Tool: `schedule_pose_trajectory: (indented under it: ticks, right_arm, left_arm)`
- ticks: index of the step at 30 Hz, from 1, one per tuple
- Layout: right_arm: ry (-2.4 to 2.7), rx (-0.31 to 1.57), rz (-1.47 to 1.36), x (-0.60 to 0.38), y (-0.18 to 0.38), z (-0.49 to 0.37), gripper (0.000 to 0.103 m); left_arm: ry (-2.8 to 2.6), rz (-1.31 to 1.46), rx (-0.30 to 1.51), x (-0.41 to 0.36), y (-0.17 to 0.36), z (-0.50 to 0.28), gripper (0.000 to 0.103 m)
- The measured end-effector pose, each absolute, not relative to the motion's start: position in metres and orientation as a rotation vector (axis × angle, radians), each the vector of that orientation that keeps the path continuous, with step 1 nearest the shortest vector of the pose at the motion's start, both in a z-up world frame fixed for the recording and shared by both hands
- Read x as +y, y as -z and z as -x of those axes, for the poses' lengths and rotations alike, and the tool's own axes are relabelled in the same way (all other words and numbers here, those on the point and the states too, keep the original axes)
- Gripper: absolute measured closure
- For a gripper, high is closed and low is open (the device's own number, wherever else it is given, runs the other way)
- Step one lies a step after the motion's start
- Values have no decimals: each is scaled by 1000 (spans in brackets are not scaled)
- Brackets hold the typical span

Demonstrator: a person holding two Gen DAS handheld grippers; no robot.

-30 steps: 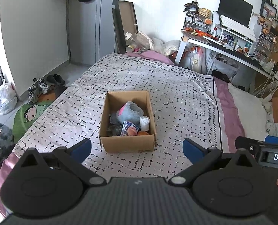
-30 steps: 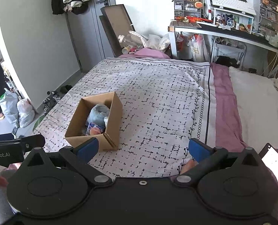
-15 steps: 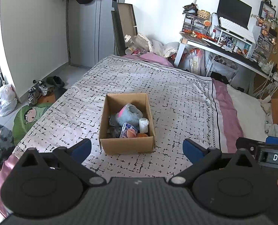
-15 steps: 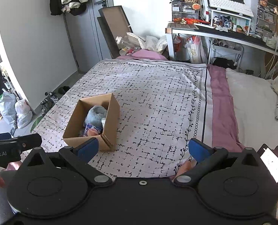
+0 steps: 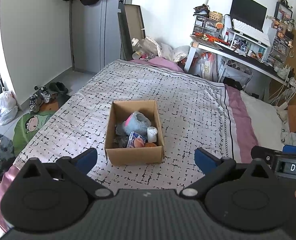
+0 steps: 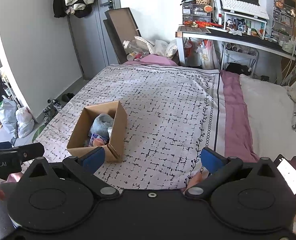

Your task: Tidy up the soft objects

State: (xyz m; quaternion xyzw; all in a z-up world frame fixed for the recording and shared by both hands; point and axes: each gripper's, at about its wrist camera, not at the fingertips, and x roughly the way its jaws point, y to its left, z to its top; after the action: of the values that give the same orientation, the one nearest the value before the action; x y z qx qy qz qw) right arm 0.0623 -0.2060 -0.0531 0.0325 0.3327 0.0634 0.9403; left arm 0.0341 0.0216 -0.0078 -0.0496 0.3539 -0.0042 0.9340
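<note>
An open cardboard box [image 5: 135, 157] stands on the patterned bedspread [image 5: 188, 108]. It holds a grey-blue plush toy [image 5: 137, 121], a white roll [image 5: 152, 133], a printed packet [image 5: 135, 141] and an orange ball [image 5: 150, 144]. My left gripper [image 5: 146, 160] is open and empty, raised in front of the box's near wall. In the right wrist view the box [image 6: 116, 140] sits to the left, with the plush [image 6: 102, 123] inside. My right gripper [image 6: 151, 159] is open and empty above the bedspread, right of the box.
A white pillow [image 6: 268, 116] and pink sheet [image 6: 234, 120] lie on the right of the bed. A phone [image 6: 290, 173] lies at the near right. A cluttered desk [image 5: 238, 54] stands behind the bed. Shoes [image 5: 42, 98] and bags [image 5: 5, 108] are on the floor at left.
Both grippers have drawn back and risen slightly, so the box looks a little farther away. Both stay open and empty. The box and its contents have not moved.
</note>
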Motion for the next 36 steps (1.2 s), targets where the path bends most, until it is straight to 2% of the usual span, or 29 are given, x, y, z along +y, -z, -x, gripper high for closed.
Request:
schedule_pose_trajectory:
  ticks: [36]
  right_arm:
    - [-119, 676, -64, -205, 55, -61, 0]
  left_arm:
    - [19, 113, 728, 20, 11, -31, 1]
